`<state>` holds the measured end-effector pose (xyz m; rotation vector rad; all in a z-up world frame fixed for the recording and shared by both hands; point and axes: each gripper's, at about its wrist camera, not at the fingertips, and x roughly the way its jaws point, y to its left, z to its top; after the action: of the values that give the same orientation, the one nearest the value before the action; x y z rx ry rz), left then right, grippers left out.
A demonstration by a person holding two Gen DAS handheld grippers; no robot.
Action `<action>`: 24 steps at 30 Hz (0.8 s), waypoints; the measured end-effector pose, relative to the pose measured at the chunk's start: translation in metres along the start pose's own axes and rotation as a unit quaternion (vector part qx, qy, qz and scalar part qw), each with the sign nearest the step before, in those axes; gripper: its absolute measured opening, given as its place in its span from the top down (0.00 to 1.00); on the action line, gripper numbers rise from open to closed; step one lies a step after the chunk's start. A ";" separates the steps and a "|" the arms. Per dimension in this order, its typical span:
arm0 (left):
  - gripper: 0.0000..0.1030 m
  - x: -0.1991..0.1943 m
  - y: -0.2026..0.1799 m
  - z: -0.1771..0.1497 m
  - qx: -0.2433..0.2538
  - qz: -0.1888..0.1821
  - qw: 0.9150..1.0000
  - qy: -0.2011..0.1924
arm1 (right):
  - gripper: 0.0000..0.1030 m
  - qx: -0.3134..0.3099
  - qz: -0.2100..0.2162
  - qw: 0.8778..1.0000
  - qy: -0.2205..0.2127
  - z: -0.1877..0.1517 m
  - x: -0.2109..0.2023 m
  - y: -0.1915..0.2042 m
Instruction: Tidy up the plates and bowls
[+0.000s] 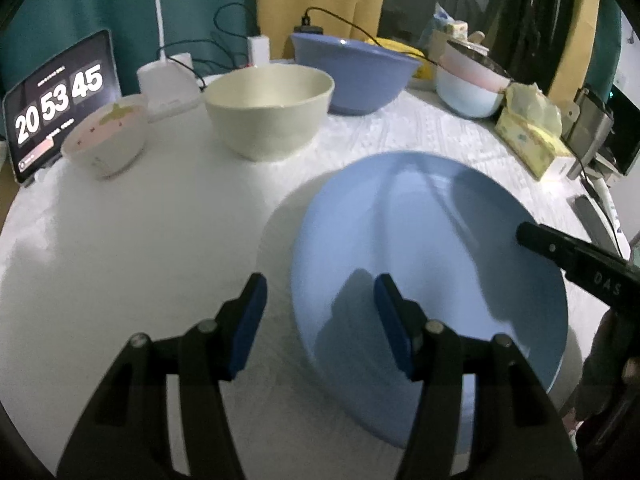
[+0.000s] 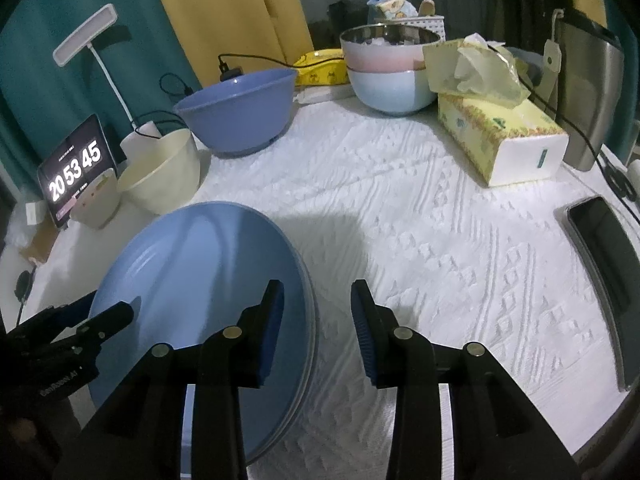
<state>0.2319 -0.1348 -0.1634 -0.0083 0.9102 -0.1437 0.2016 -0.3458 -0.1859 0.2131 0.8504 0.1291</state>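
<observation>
Your left claw (image 1: 320,304) and right claw (image 2: 318,312) both hang spread and empty, straddling opposite edges of the blue plate stack (image 2: 192,280) on the near side of the table (image 2: 440,220). Clamp unevenly and the top plate could skid off the stack, or knock the cream bowl (image 1: 270,110) just beyond.

The left hand-held gripper (image 1: 320,300) hides the near rim of the blue plate (image 1: 432,240) in the left wrist view, and its arms run off the bottom edge. In the right wrist view, more rims show under the plate at its right side; how many lie stacked cannot be told. The small print on the clock tablet (image 2: 76,172) is too small to read. The cream bowl (image 2: 164,176) hides the lamp's base. A dark tray (image 2: 608,276) is cut off at right.
</observation>
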 end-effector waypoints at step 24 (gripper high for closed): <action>0.24 0.007 -0.007 -0.013 -0.027 -0.100 0.994 0.019 | 0.56 0.025 0.061 0.998 0.021 -0.009 0.014 0.005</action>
<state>0.2246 -0.1416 -0.1765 -0.1471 0.9509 -0.3055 0.2036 -0.3371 -0.2006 0.3105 0.8837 0.2269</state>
